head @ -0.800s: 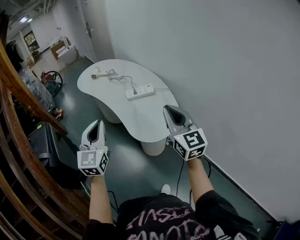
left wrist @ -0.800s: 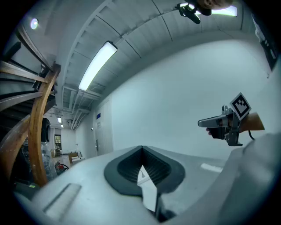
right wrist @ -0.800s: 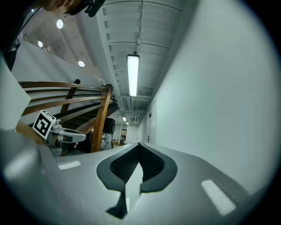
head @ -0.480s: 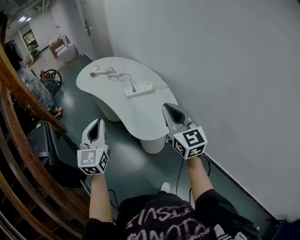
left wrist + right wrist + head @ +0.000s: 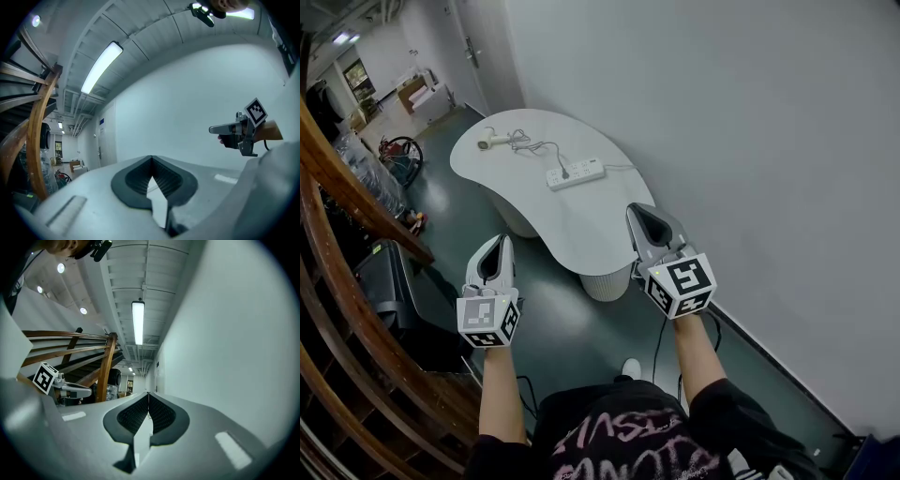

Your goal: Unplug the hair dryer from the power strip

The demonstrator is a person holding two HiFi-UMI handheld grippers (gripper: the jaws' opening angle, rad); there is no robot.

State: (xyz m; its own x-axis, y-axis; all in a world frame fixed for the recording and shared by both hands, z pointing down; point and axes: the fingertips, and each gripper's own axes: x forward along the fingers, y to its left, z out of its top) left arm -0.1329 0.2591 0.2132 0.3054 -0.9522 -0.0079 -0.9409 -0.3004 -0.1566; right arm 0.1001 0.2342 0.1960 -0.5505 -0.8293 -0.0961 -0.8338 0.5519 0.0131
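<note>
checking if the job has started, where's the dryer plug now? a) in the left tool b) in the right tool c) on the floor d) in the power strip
d: the dark plug sits in the power strip on the table, while the left tool and right tool are shut, empty, short of the table.

White curved table [image 5: 581, 230]; on it lie a hair dryer [image 5: 490, 141], its cord [image 5: 536, 146] and a power strip [image 5: 576, 173].

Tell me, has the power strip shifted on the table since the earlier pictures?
No. The power strip keeps its spot on the white table; both drift slightly up the head view together, so the camera moved.
</note>
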